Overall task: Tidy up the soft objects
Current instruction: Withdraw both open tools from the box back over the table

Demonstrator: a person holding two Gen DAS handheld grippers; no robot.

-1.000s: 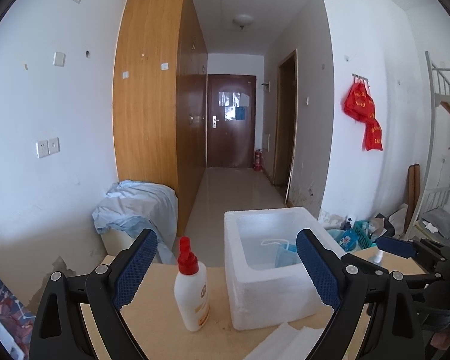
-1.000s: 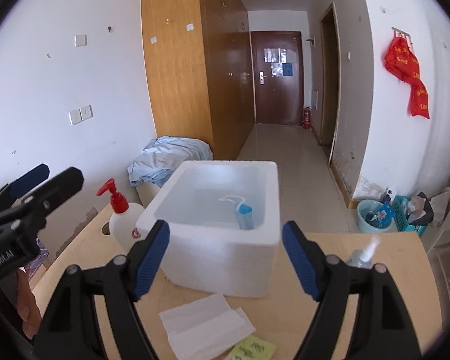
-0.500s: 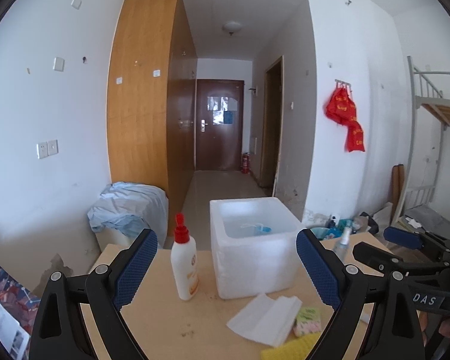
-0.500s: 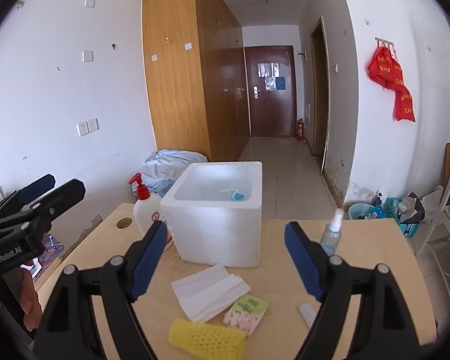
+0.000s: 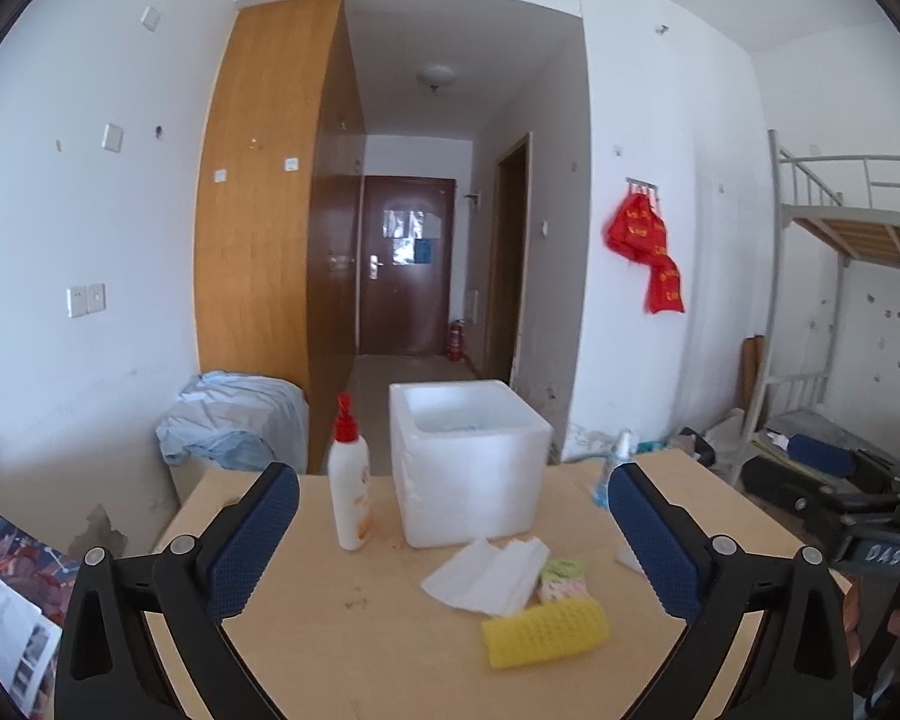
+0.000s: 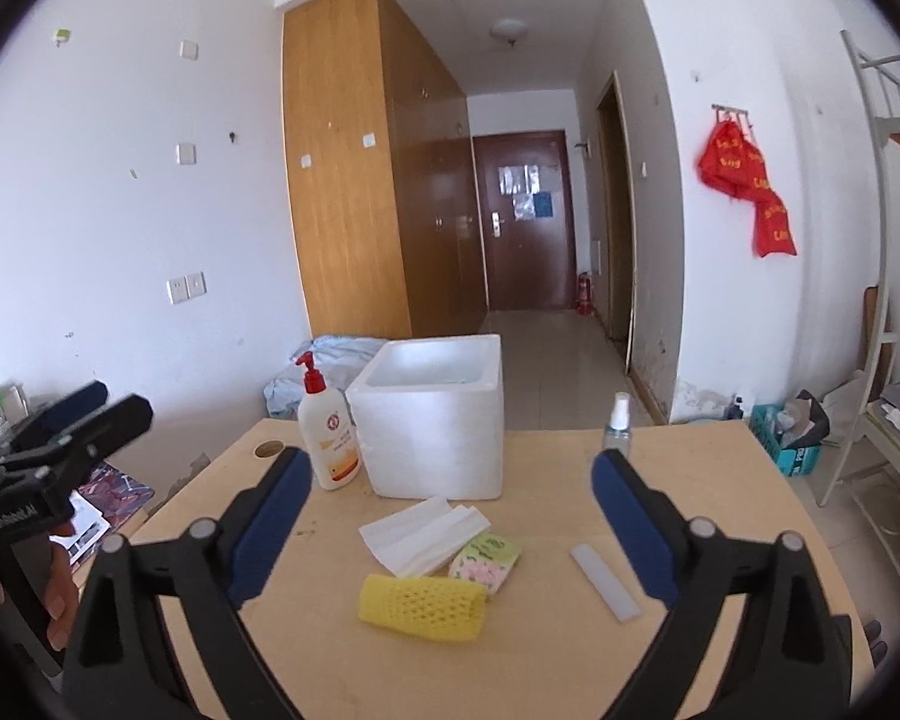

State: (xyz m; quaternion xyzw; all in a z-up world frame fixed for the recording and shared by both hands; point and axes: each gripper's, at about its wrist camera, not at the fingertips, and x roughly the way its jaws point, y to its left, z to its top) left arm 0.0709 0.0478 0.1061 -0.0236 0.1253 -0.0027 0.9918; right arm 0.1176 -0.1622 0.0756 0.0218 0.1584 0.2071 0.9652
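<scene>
On the wooden table [image 6: 720,480] a white foam box [image 6: 435,420] stands at the far side. In front of it lie folded white tissue [image 6: 423,531], a yellow mesh sleeve [image 6: 423,600] and a small green-pink packet [image 6: 486,558]. The right gripper [image 6: 450,516] and left gripper [image 5: 450,528] hover above them, jaws just widened, spread wide, nothing between them; the soft things lie low between the right gripper's fingers.

A dormitory room: metal bunk bed [image 5: 834,252], wooden wardrobe [image 5: 270,240], entrance hallway.
</scene>
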